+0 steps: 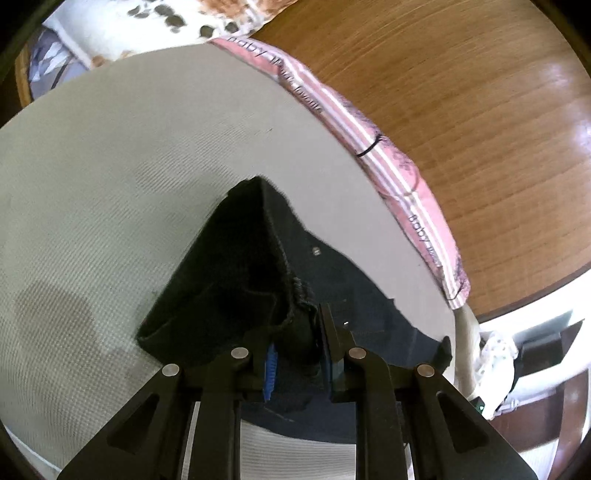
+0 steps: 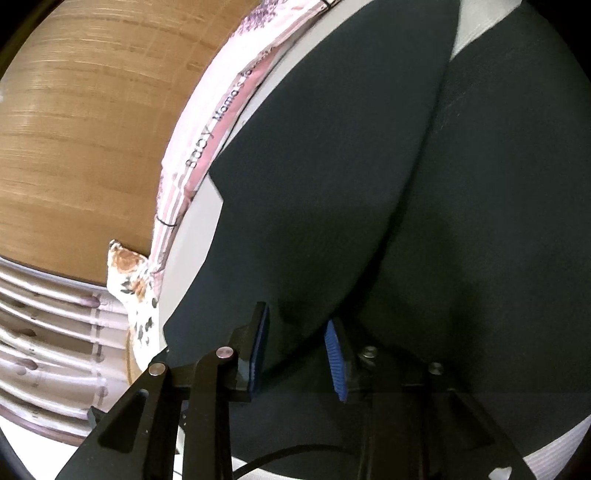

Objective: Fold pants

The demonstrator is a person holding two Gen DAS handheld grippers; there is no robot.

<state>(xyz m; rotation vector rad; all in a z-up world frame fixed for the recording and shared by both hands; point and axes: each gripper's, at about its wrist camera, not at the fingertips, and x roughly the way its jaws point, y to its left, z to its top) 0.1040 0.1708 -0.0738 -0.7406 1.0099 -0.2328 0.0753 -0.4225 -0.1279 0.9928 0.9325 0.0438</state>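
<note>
On pale textured mattress (image 1: pixel 92 221), near the middle: black pants (image 1: pixel 236 280), partly lifted and bunched. Left gripper (image 1: pixel 295 365) clamped on a gathered fold of the dark cloth, blue pad (image 1: pixel 269 373) on one finger pressed against the fabric, ribbed edge (image 1: pixel 301 291) of the garment just above the fingertips. A peaked fold rising away from the gripper toward the far side; a flatter dark panel (image 1: pixel 332 266) spread to the right, reaching close to the mattress edge.

Along the far right edge of the mattress: pink striped border (image 1: pixel 369 122) with printed lettering, then brown wooden floor (image 1: pixel 480 129) beyond. At the far left corner, floral cloth (image 1: pixel 147 22).

From the right wrist view: pants (image 2: pixel 332 166) filling most of the frame, two dark legs side by side with a seam-like gap between them, pale mattress (image 2: pixel 472 33) showing at the far end of that gap. Right gripper (image 2: pixel 299 350) with fingers parted, blue pads (image 2: pixel 336 362) on either side of a rounded fold of the cloth; whether actually pinching that fold, cannot tell. To the left: same pink border (image 2: pixel 207 147), wooden floor (image 2: pixel 92 147), a floral corner (image 2: pixel 136 280), and pale ribbed bars (image 2: pixel 48 314) low at the left.
</note>
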